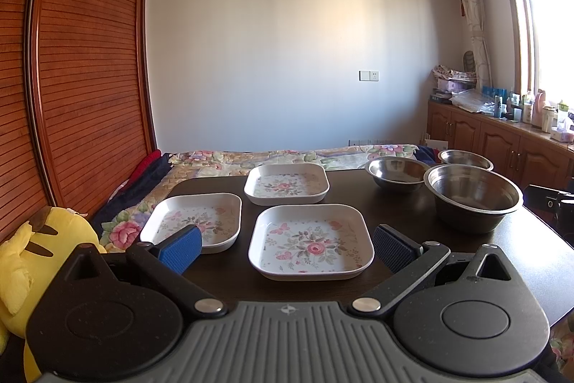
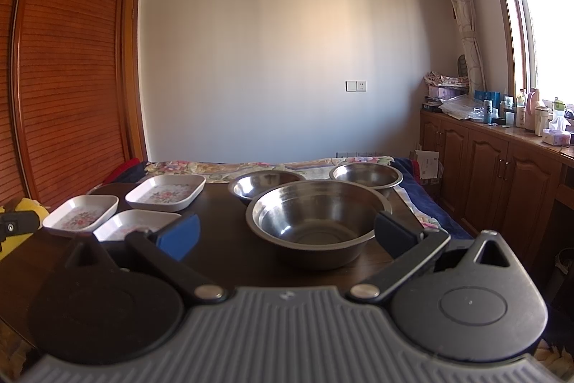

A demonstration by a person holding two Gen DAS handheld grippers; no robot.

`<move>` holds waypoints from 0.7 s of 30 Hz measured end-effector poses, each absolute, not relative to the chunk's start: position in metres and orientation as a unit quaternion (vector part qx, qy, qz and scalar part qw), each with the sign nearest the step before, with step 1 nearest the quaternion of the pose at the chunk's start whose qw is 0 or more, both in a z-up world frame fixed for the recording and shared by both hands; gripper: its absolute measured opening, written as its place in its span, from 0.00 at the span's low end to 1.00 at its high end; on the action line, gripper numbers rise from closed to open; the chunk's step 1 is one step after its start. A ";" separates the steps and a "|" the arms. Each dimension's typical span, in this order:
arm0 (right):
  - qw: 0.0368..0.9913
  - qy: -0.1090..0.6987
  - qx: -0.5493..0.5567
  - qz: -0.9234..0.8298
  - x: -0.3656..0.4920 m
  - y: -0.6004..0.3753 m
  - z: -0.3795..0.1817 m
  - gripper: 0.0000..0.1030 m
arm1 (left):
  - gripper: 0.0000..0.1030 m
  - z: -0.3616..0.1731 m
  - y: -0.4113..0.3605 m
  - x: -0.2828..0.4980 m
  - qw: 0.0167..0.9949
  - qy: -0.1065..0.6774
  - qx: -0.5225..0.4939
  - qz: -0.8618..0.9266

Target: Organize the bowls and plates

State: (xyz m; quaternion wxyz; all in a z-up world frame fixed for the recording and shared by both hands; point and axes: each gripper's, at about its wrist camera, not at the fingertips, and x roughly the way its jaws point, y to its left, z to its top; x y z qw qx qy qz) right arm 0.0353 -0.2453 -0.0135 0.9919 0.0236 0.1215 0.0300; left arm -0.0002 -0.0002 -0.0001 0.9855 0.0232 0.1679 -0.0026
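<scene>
Three floral square plates and three steel bowls sit apart, unstacked, on the dark worktop, plates to the left and bowls to the right, with a flowered bed beyond. The nearest plate lies straight ahead of the left gripper, whose blue-padded fingers stand spread wide and empty. The largest bowl lies dead ahead of the right gripper, equally open, so each hand looks best placed for its own pile.
</scene>
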 end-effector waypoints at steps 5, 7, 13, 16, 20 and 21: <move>0.992 0.122 0.023 0.030 0.036 -0.244 -0.014 1.00 | 1.00 0.000 0.000 0.000 0.986 0.167 0.023 -0.003; 0.992 0.121 0.023 0.030 0.037 -0.243 -0.014 1.00 | 1.00 0.000 0.000 0.000 0.986 0.168 0.024 -0.003; 0.992 0.121 0.022 0.030 0.034 -0.246 -0.012 1.00 | 1.00 0.000 0.000 0.000 0.986 0.167 0.024 -0.002; 0.992 0.121 0.022 0.031 0.034 -0.246 -0.012 1.00 | 1.00 0.000 0.000 0.000 0.986 0.167 0.024 -0.003; 0.992 0.120 0.022 0.031 0.035 -0.247 -0.011 1.00 | 1.00 0.000 0.000 0.000 0.986 0.167 0.025 -0.003; 0.992 0.120 0.022 0.031 0.035 -0.247 -0.011 1.00 | 1.00 0.000 0.000 0.000 0.986 0.167 0.025 -0.003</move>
